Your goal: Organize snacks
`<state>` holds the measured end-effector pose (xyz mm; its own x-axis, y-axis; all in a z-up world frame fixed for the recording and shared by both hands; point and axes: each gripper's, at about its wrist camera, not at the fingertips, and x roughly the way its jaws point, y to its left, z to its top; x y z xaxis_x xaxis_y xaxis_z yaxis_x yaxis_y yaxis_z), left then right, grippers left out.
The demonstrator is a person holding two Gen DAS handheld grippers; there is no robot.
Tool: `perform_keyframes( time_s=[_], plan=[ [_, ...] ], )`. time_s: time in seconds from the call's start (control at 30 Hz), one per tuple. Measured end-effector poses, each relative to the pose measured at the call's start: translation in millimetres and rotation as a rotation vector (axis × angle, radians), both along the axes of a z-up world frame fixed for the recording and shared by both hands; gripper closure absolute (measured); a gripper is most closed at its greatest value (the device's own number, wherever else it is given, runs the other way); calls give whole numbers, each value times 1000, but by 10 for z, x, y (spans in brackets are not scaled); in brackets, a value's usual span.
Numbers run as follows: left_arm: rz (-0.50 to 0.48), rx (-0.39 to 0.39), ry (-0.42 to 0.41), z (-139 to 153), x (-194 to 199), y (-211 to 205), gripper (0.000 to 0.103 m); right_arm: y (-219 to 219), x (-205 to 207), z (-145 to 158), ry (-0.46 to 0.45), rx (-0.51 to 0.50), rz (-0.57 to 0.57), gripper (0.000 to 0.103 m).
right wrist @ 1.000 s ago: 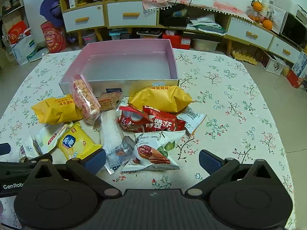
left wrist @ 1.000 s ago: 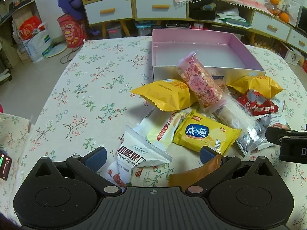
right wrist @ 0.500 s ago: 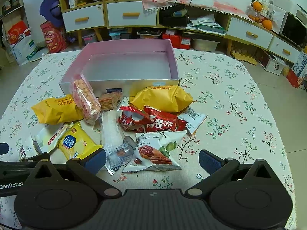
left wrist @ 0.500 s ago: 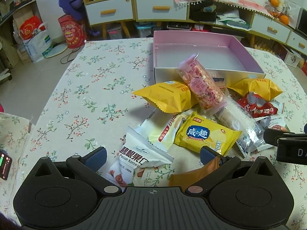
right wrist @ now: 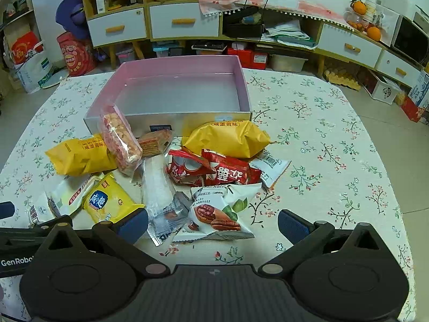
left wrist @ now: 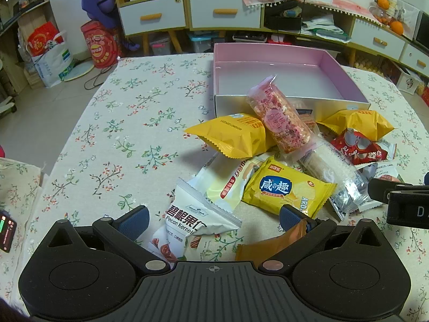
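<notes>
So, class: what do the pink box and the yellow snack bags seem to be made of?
Pink box: probably cardboard, with thin, stiff, straight walls and a matte pink lining. Yellow snack bags: likely plastic film, glossy and puffed, one with a zigzag sealed edge.

Pink-lined box sits open, nothing in it. Just in front, snack packets heaped on the tabletop: two yellow pouches, pink bar leaning on box wall, red packs, pecan packet, possibly others underneath.
</notes>
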<state>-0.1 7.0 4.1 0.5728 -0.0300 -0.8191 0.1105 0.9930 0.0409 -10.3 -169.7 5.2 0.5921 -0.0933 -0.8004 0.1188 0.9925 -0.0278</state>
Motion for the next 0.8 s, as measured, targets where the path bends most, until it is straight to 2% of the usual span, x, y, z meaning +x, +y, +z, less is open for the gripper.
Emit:
perform_keyframes(
  time_s=[0.8],
  plan=[
    [0, -1, -2, -1, 1, -1, 0, -12, -7, 2, -8, 19, -8, 26]
  ],
)
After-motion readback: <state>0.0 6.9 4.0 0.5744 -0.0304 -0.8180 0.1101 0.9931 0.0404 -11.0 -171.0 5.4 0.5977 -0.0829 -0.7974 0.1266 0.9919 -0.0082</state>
